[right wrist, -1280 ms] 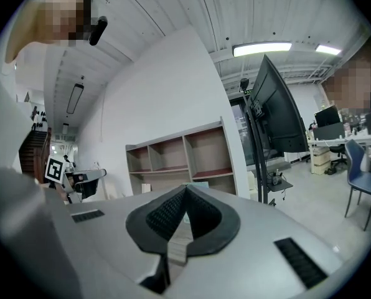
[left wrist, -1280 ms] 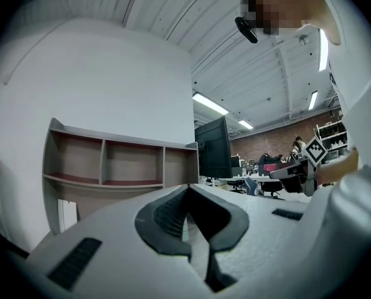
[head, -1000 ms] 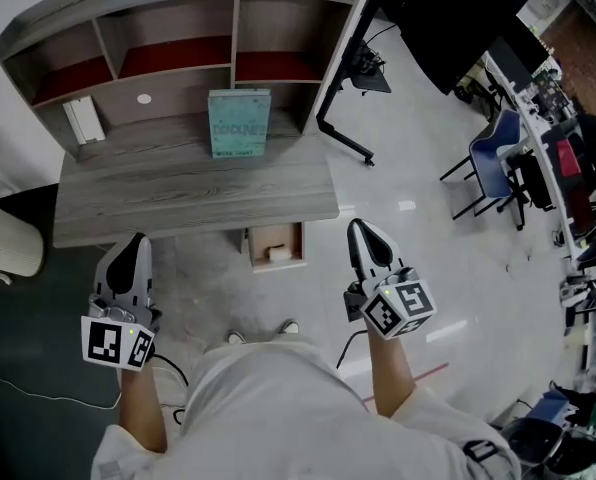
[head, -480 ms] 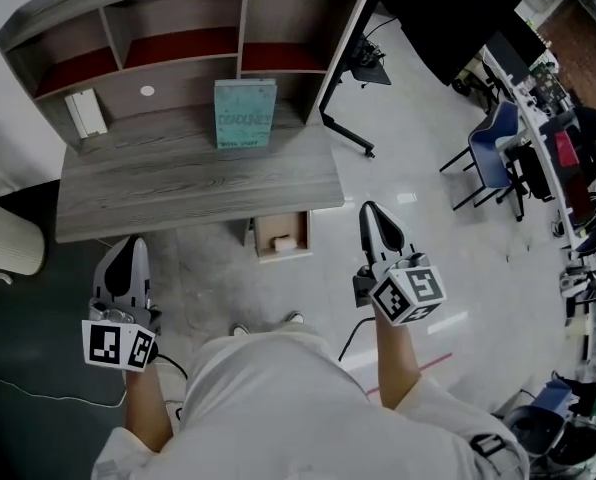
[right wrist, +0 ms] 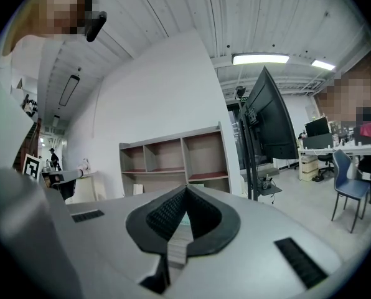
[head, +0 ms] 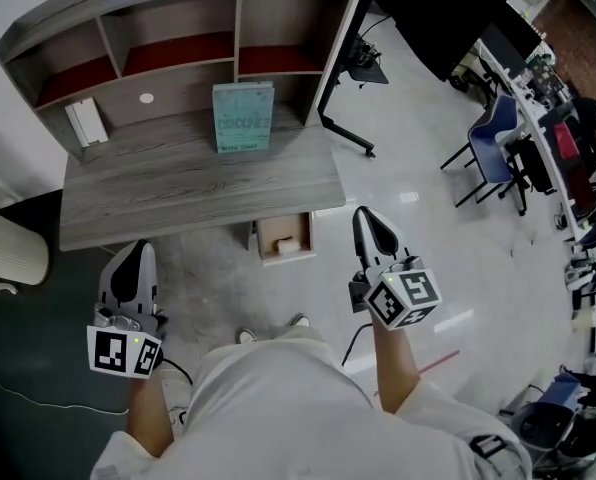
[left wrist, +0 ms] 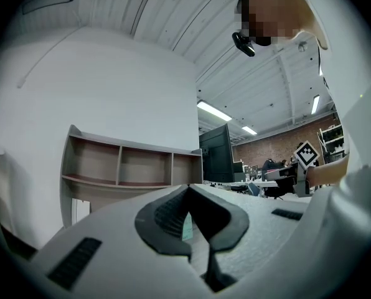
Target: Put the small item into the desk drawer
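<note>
1. The left gripper (head: pixel 135 251) and the right gripper (head: pixel 365 218) are hanging at either side of the person's waist, aiming toward the desk. The fingers on both are pressing tip to tip and gripping nothing. Risk: shut tips are giving only a narrow point for pushing, so a shove at a drawer front could be sliding off sideways.
2. A cable (head: pixel 350 346) is trailing from the right gripper down near the shoes (head: pixel 298 321). Risk: a step forward could be snagging it.
3. The drawer (head: pixel 284 260) is standing pulled out under the desk's front edge, beyond the grippers and between them. A small pale thing (head: pixel 286 249) is lying inside. I am judging it to be the task's item, though it is too small to be sure. Risk: a hard push shut could be bouncing it about, and a knee could be knocking the open drawer.
4. The desk (head: pixel 178 188) is bearing a teal book (head: pixel 243 118), seemingly propped against the shelf unit (head: pixel 236 28), with a white block (head: pixel 83 121) off to the left. Risk: a slammed drawer could be jolting the desk and tipping the book.
</note>
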`<state>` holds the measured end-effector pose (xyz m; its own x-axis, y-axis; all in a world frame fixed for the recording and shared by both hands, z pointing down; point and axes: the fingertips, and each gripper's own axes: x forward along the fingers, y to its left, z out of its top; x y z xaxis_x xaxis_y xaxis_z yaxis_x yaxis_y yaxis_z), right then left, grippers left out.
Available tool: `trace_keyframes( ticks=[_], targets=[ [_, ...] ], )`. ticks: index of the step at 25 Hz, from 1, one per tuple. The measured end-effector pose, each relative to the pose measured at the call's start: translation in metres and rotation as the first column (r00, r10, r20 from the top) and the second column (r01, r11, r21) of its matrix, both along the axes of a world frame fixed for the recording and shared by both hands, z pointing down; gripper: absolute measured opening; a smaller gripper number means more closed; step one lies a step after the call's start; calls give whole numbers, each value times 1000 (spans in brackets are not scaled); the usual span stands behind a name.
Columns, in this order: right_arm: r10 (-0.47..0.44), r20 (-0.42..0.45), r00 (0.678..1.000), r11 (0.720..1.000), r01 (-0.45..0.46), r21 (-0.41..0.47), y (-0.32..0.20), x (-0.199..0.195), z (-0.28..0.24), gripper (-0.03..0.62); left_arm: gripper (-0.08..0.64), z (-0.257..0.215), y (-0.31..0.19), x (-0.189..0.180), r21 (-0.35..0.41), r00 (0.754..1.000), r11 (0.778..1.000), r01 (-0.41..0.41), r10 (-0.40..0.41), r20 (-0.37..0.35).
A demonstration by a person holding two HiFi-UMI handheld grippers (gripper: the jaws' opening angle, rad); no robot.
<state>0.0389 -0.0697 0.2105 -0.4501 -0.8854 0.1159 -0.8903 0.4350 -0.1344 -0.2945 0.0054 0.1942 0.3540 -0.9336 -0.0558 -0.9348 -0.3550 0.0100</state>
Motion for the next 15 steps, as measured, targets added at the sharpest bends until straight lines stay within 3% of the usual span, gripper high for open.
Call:
trace_keyframes(
  ticks=[4,15],
  targets=[
    [15,-17,1000,1000,-15,2,5,2,1,-2,6,-2,4,1,31,1000,999,7,-7,-5],
    [10,-39,999,1000,-10,-4,17,-4,6,-2,6,10,13,9,14,999,1000,-16,17,-37]
  ],
)
